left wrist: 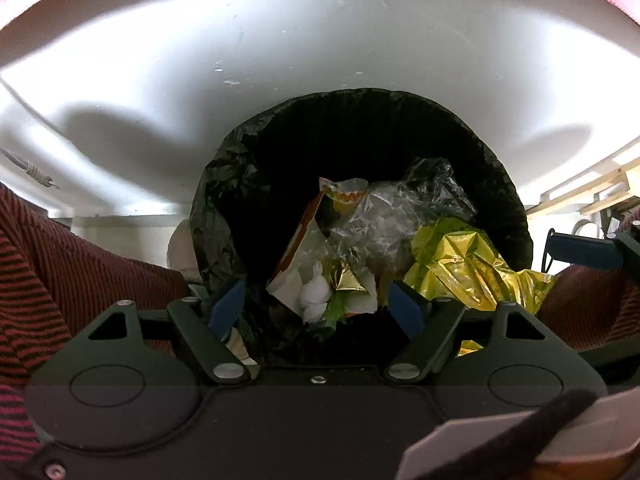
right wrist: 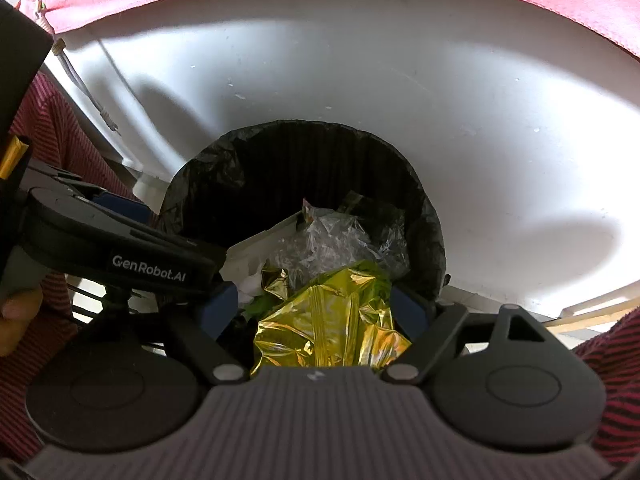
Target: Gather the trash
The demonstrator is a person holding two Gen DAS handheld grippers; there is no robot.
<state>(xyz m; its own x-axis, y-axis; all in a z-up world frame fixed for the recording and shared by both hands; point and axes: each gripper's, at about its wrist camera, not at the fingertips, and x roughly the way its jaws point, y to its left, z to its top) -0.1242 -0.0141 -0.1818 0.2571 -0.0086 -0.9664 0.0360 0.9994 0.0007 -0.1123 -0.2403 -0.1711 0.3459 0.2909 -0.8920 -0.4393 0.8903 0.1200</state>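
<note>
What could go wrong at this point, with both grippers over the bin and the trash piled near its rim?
1. The gold foil wrapper lies between the open right gripper and partly over the bin liner rim; it could slide out onto the floor.
2. The heap, with crumpled clear plastic on top, sits high, so springy pieces may pop out.
3. The open left gripper hangs close to the liner and might snag it.
</note>
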